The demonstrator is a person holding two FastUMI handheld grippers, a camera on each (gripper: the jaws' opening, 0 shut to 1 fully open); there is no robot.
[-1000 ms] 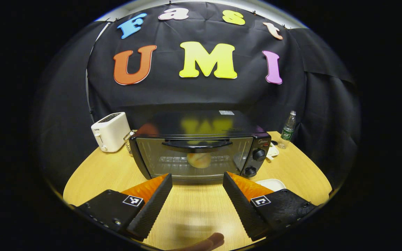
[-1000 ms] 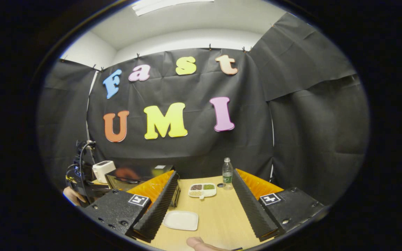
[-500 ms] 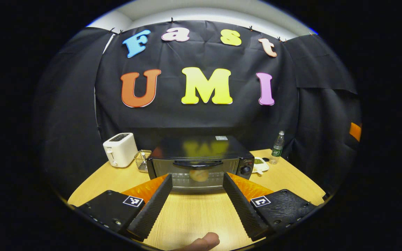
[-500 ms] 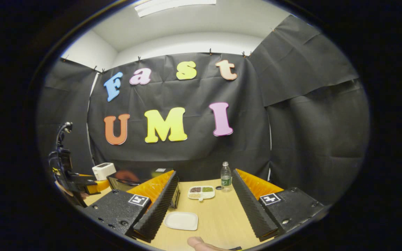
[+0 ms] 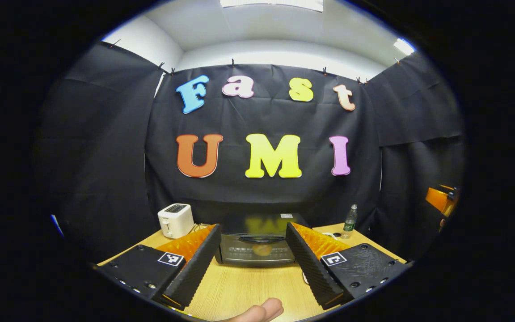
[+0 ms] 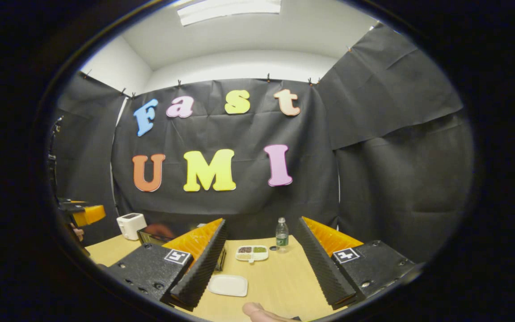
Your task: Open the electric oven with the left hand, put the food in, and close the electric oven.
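The black electric oven (image 5: 239,255) stands at the far side of the wooden table (image 5: 248,286) with its glass door closed. A round bun (image 5: 262,250) shows through the glass on the rack inside. My left gripper (image 5: 253,227) is open and held well back from the oven, framing it between its fingers with nothing held. My right gripper (image 6: 261,221) is also open and empty, off to the oven's right; its orange finger (image 5: 438,199) shows at the right edge of the left gripper view. The left gripper (image 6: 85,213) appears at the left edge of the right gripper view. The oven (image 6: 152,232) is partly hidden there.
A white toaster (image 5: 175,220) stands left of the oven and a water bottle (image 5: 350,219) to its right. An empty white plate (image 6: 228,285), a divided dish of grains (image 6: 251,253) and the bottle (image 6: 281,232) lie ahead of the right gripper. A thumb (image 5: 257,310) shows at the bottom.
The left gripper has drawn back and risen from the shut oven, which now looks much smaller. The right gripper has also pulled back a little. Both stayed open.
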